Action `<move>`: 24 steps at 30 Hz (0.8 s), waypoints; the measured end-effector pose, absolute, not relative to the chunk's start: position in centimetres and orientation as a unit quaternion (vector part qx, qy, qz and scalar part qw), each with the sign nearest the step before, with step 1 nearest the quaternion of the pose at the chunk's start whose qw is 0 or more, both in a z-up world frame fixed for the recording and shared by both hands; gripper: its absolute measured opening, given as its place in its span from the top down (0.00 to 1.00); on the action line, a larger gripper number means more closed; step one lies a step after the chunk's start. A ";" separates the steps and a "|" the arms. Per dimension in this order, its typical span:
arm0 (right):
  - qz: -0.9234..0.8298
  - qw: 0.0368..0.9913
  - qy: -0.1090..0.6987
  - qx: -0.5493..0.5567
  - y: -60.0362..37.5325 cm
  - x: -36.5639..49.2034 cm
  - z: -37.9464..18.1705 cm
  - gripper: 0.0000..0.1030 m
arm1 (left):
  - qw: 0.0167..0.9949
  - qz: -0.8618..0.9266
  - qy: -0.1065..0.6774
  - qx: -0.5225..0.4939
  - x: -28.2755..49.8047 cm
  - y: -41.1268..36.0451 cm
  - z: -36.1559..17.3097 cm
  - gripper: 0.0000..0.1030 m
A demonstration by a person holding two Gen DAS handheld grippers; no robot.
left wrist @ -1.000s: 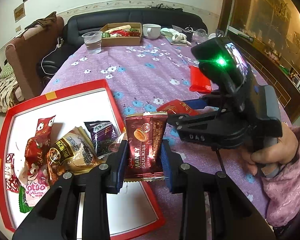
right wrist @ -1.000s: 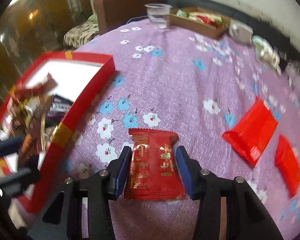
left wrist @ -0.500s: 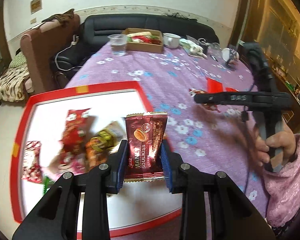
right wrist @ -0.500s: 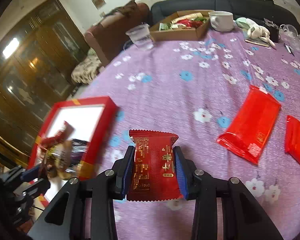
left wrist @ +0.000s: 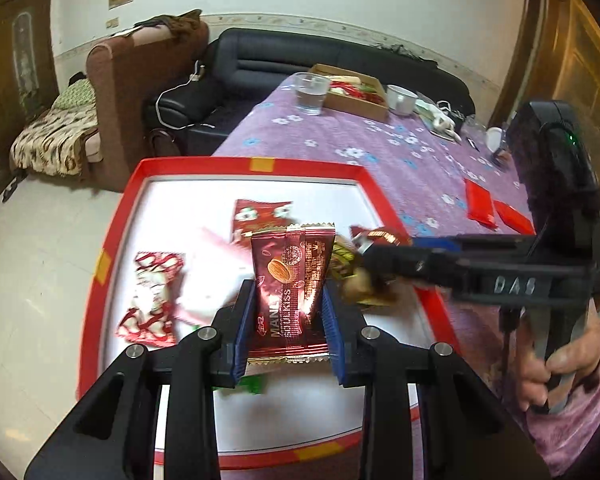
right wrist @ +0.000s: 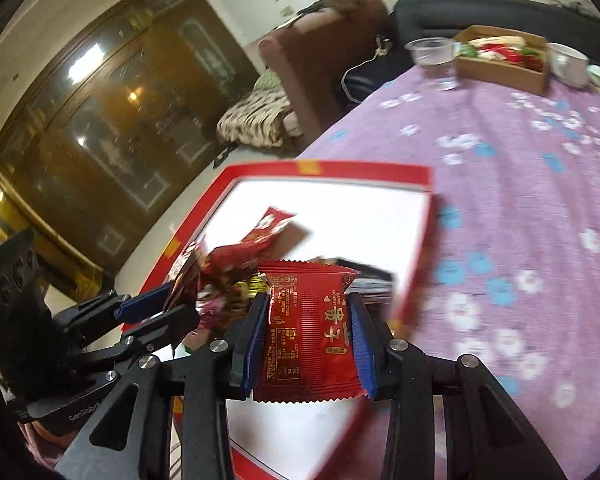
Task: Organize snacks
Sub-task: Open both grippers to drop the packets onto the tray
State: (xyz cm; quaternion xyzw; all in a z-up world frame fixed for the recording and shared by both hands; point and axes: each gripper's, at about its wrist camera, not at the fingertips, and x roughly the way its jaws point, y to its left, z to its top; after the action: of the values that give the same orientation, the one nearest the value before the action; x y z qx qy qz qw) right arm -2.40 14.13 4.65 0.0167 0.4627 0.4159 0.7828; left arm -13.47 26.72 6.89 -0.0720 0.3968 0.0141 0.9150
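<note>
My left gripper (left wrist: 288, 332) is shut on a maroon almond snack packet (left wrist: 290, 296) and holds it above the red-rimmed white tray (left wrist: 260, 166). My right gripper (right wrist: 308, 344) is shut on a red snack packet with gold characters (right wrist: 312, 332), held over the tray's right part (right wrist: 364, 170). In the left wrist view the right gripper (left wrist: 384, 248) reaches in from the right above the tray's edge. In the right wrist view the left gripper (right wrist: 156, 312) shows at the left with its packet. Several snack packets (left wrist: 152, 300) lie in the tray.
Two red packets (left wrist: 480, 202) lie on the purple flowered tablecloth (left wrist: 380, 148) to the right. A plastic cup (left wrist: 311, 92), a cardboard box of items (left wrist: 356, 94) and a white mug (left wrist: 400, 98) stand at the far end. A sofa and armchair lie beyond.
Both grippers have moved left over the tray, each still holding its packet. The right gripper lifted its red packet off the tablecloth and carried it to the tray.
</note>
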 end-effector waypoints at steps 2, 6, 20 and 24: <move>0.418 0.780 0.466 0.004 15.8 -2.7 4.3 0.63 | 0.914 0.019 0.397 -0.078 -13.7 27.6 6.7 0.71; 0.420 0.780 0.463 -0.010 17.4 -3.5 4.5 0.62 | 0.913 0.027 0.397 -0.088 -14.0 29.1 6.3 0.71; 0.404 0.801 0.441 -0.035 21.4 -3.3 4.5 0.58 | 0.903 0.040 0.419 -0.089 -12.6 30.4 5.0 0.69; 0.403 0.810 0.426 -0.019 20.3 -3.0 5.4 0.54 | 0.906 0.067 0.414 -0.059 -12.8 29.7 5.3 0.59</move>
State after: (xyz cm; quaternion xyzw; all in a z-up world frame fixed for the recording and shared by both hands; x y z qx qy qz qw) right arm -3.00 20.34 5.35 -0.0193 0.4261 0.4032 0.8096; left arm -12.81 29.73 5.33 -0.0595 0.4137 0.0671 0.9060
